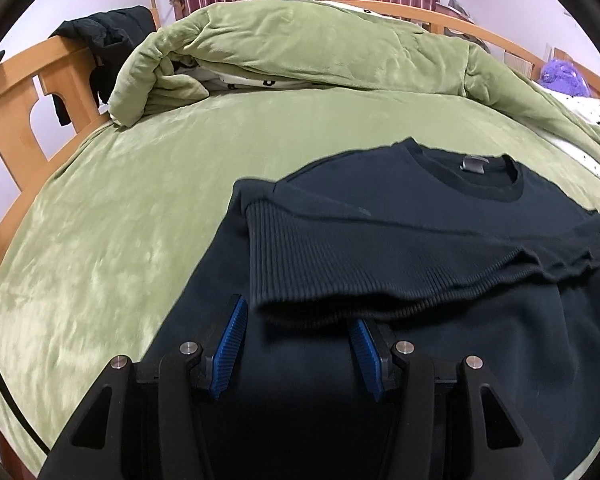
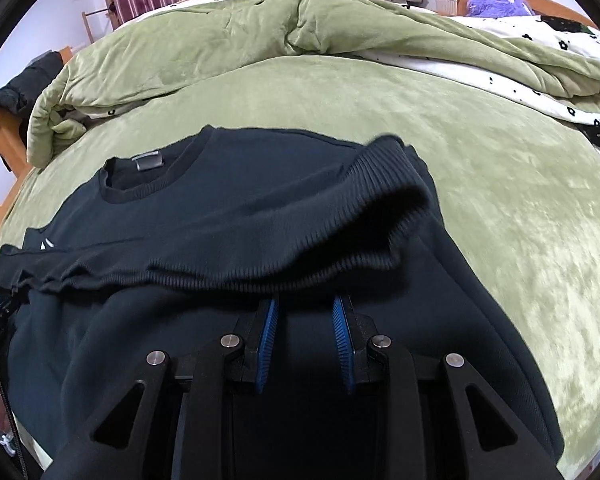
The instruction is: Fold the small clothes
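A black sweatshirt (image 1: 440, 192) lies on the green bed cover, its collar (image 1: 472, 184) with a grey label at the far end. Its ribbed hem (image 1: 380, 256) is doubled over the body toward the collar and sits slightly raised. My left gripper (image 1: 298, 312) is at the hem's left end, its blue pads partway apart with dark cloth filling the gap. My right gripper (image 2: 305, 300) holds the hem (image 2: 260, 240) near its right end, fingertips hidden under the ribbing. The collar (image 2: 140, 184) shows beyond it.
The green bed cover (image 1: 120, 240) spreads to the left and ahead. A bunched green quilt (image 1: 300, 48) lies across the back. A wooden bed rail (image 1: 20, 92) with a black garment (image 1: 100, 36) over it runs along the left. A purple plush (image 2: 496, 0) sits far right.
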